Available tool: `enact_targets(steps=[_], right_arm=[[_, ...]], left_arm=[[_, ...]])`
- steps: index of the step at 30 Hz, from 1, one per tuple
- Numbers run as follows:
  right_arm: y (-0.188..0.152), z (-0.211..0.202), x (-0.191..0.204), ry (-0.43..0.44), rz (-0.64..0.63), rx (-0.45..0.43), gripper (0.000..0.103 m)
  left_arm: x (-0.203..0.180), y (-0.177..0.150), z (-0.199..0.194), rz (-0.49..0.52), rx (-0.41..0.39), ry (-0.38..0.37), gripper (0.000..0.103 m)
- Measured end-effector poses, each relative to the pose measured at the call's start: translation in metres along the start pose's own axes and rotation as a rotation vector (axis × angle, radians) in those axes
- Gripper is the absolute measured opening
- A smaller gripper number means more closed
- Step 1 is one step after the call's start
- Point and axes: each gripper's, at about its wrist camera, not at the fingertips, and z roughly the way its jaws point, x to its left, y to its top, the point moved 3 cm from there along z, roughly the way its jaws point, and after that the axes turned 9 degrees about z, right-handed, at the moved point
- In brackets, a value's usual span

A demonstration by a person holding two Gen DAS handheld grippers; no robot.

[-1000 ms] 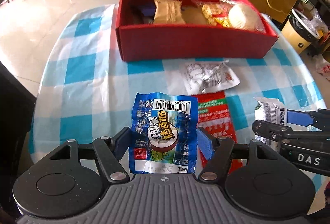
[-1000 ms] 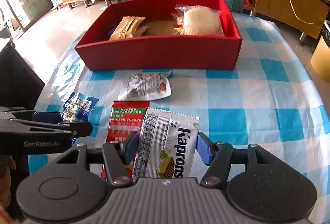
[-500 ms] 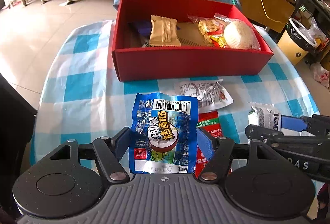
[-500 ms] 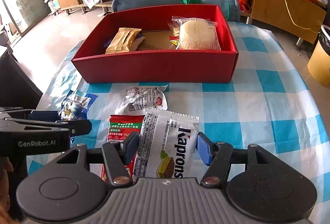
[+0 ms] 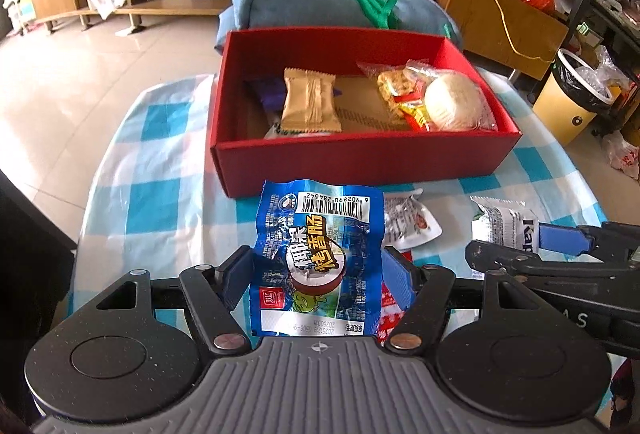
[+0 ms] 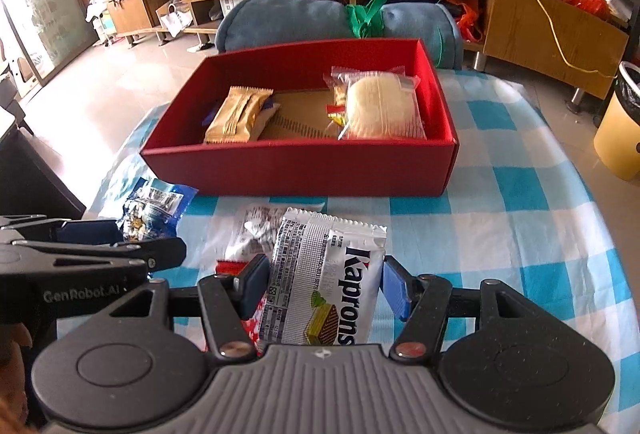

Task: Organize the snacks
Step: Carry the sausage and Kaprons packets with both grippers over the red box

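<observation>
Left wrist: crinkled glossy blue packet (image 5: pixel 318 258) before rectangular red cardboard box (image 5: pixel 360 158).

"Kaprons" on wafer packet (image 6: pixel 320 282)

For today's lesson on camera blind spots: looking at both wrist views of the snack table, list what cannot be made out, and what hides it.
- Red packet: right wrist view, mostly covered by the Kaprons wafer pack and the right gripper.
- Purple wrapper in the red box: left wrist view, largely behind the tan packet.
- White sachet: left wrist view, print too small, partly behind the blue sausage packet.
</observation>
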Motion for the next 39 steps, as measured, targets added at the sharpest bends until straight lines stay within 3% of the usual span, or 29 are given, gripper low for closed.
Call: enact_targets(steps=[39], right_arm=[[0.058, -0.007, -0.011, 0.013, 0.039, -0.102, 0.055]], left_arm=[[-0.008, 0.057, -0.004, 0.017, -0.12, 0.039, 0.075]])
